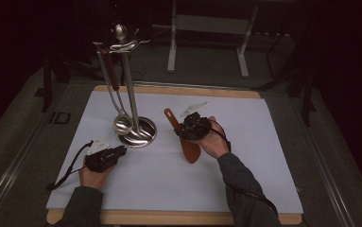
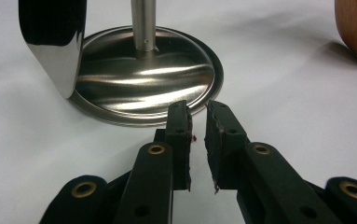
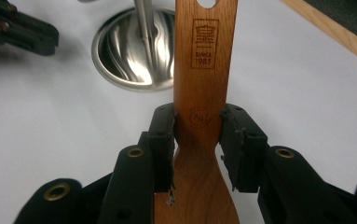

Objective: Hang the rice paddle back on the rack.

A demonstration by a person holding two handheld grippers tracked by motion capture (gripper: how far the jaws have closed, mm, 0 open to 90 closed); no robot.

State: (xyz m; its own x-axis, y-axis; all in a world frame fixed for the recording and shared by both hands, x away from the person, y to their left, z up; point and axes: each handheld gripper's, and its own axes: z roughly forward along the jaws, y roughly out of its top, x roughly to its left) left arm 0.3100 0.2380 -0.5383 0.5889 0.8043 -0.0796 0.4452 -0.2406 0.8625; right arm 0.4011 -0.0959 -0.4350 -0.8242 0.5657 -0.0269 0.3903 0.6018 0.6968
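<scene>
The right gripper (image 3: 197, 135) is clamping both black jaws against the edges of a wooden spatula (image 3: 204, 60), at the narrow neck where handle meets blade. The handle is running up and away, showing a stamped logo and a hanging hole. A shiny round stand base (image 3: 134, 56) is sitting behind on the white table cover (image 3: 306, 102). The left gripper (image 3: 15, 30) is showing at upper left.

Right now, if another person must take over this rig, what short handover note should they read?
Right gripper: shut on the neck of the brown wooden spatula, which lies on the white table cover, right of the stand.
Left gripper: holds nothing, jaws a narrow gap apart, resting in front of the shiny steel utensil stand.
Done: a steel ladle hangs on the stand.
Left: probably lift the spatula and hang it by its handle hole on the stand.
</scene>
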